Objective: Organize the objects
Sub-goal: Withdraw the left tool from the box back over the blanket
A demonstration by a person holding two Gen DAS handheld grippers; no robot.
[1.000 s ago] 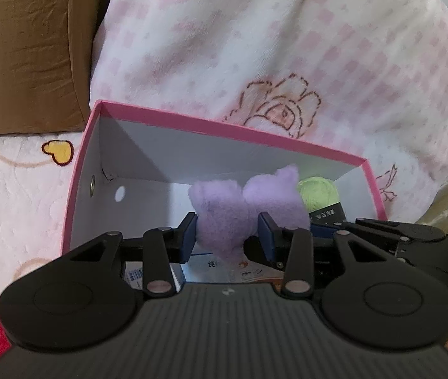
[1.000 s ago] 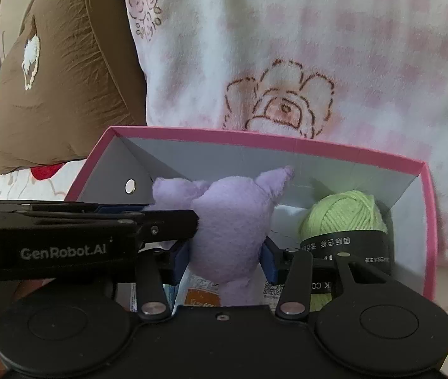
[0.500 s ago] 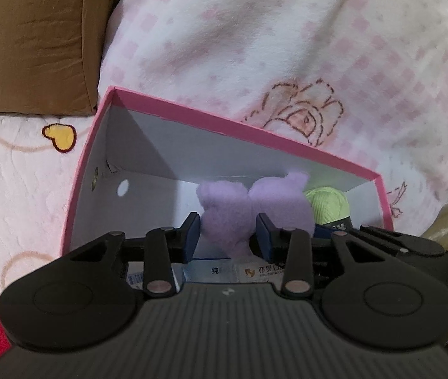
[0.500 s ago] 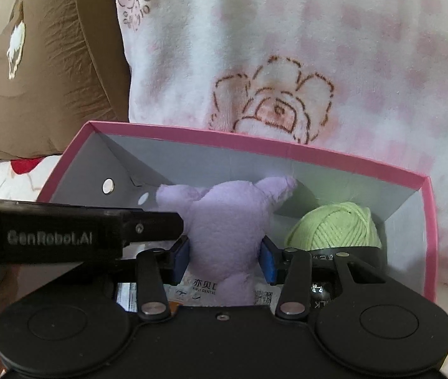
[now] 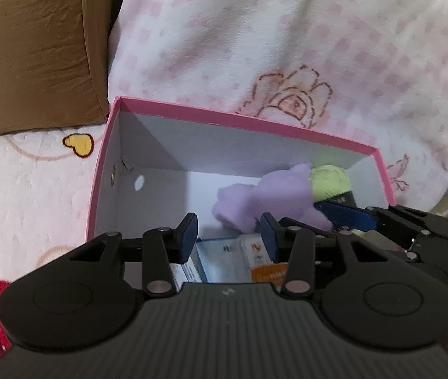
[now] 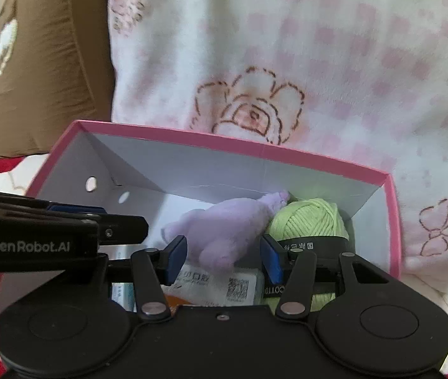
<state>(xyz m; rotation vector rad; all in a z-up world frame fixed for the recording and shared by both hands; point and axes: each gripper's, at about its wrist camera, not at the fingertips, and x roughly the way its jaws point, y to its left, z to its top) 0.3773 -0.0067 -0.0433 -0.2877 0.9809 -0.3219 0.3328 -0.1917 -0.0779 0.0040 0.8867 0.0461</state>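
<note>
Nearest to you, your left hand-held gripper (image 5: 228, 237) has just been opening up, and its blue pads have nothing between them now. You're just looking through the gap at the flat packets (image 5: 243, 259) on the box floor. Same story on the right hand-held gripper (image 6: 222, 257): its jaws have been spreading too. The purple plush toy (image 6: 224, 233) shows through that gap, but the pads look clear of it on both sides. So I'd read this as the drop being done: the plush is down inside the pink box (image 6: 391, 221), flopped on its side across the packets and leaning into the green yarn ball (image 6: 311, 221) at the right end.

That makes sense as a spot, since the yarn props it so it won't roll.

Room-wise, you're tight. Both grippers are crowded side by side over the near edge, with the left one's finger crossing right in front of your right camera. The left half of the box is the open bit, bare white floor up to the wall with the holes. The far wall sits right against the pink checked blanket (image 5: 287, 47), with the brown cushion (image 5: 34, 47) off to the left. I'd back out straight up and toward yourself, not sideways.
</note>
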